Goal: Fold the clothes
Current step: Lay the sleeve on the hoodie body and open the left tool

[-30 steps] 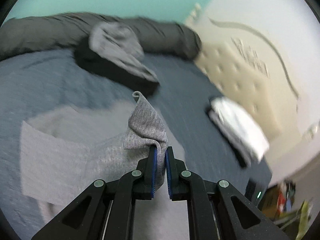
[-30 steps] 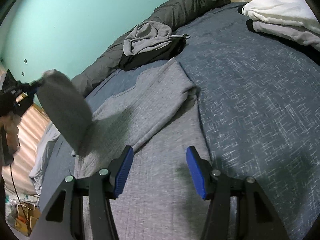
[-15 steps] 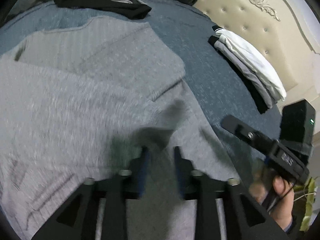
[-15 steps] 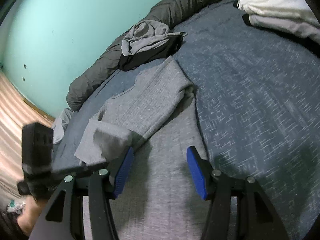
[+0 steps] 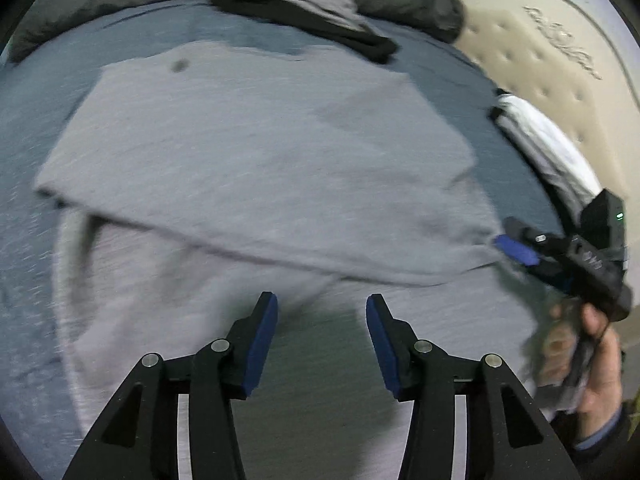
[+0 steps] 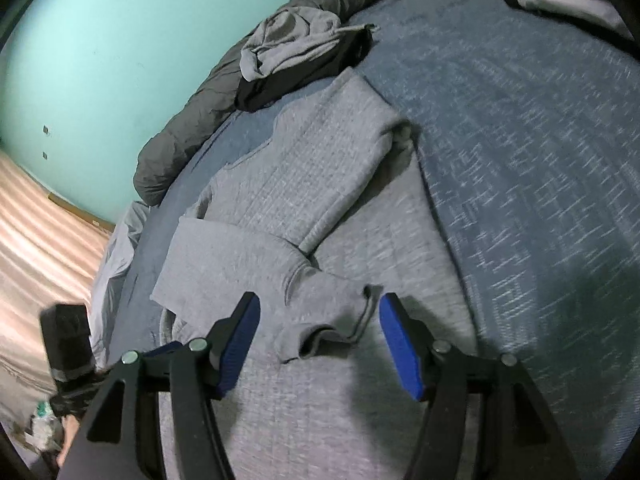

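I hold both grippers low over the grey sweater (image 6: 320, 184) spread on the bed (image 6: 540, 140): left gripper (image 5: 322, 328) and right gripper (image 6: 320, 344) jaws wide, gripping nothing, the cuff (image 6: 332, 332) between the right's fingers.

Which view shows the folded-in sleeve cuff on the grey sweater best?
The right wrist view: the sleeve cuff lies sharp between the open right tool. In the left wrist view the grey sweater is motion-blurred and the cuff isn't distinguishable.
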Tool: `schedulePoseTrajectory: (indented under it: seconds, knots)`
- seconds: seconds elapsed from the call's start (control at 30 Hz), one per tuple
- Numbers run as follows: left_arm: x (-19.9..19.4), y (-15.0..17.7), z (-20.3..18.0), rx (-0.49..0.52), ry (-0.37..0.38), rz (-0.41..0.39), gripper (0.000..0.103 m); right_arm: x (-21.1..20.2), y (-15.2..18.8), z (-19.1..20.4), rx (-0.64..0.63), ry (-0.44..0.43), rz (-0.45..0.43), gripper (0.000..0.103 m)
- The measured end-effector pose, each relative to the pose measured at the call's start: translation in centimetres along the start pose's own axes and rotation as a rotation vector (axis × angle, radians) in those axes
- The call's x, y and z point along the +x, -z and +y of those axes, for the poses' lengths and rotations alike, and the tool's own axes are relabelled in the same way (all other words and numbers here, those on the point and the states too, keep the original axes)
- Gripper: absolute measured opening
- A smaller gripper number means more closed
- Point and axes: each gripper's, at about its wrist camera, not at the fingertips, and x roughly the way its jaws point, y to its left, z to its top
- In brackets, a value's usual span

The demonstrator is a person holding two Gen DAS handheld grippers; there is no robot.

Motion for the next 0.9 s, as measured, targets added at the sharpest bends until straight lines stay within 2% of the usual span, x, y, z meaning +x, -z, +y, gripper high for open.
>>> schedulePoseTrajectory:
  seconds: [0.1,0.17,0.27,0.4,0.5,0.57,0.63,0.8,0.83,0.87,0.9]
  knots:
    - [0.1,0.8,2.1,-0.034,-0.03,0.006,0.05,1.1,0.1,0.4,-0.009,0.045,0.036,0.063]
    - [0.4,1.2,3.0,-0.044,-0.026,0.01,0.05,1.9,0.5,0.9,-0.031,0.093,0.067,0.063]
    - [0.8,1.7,3.4,-0.041,-0.026,0.007,0.05,2.4,0.9,1.2,-0.049,0.118,0.086,0.063]
    - [1.2,2.0,3.0,-0.027,-0.036,-0.001,0.052,2.5,1.0,0.8,-0.02,0.112,0.079,0.063]
    - [1.4,2.1,3.3,-0.055,-0.014,-0.003,0.052,2.4,1.1,0.9,-0.017,0.109,0.081,0.063]
    - [1.5,2.1,3.5,-0.068,-0.003,-0.004,0.052,2.0,1.1,0.6,0.01,0.082,0.067,0.059]
    - [1.5,2.2,3.6,-0.071,0.002,-0.005,0.052,1.7,1.0,0.2,0.044,0.056,0.057,0.043]
    - [1.9,2.2,3.3,-0.07,-0.002,-0.001,0.052,2.1,1.0,-0.3,0.075,0.038,0.074,0.036]
    - [2.0,2.2,3.3,-0.072,-0.002,0.0,0.052,2.3,1.1,-0.1,0.071,0.035,0.08,0.024]
    - [2.2,2.4,3.3,-0.077,0.001,0.002,0.052,2.1,1.1,0.0,0.068,0.029,0.071,0.017]
    - [2.2,2.2,3.4,-0.082,0.005,0.003,0.052,1.8,1.1,0.1,0.066,0.022,0.062,0.014]
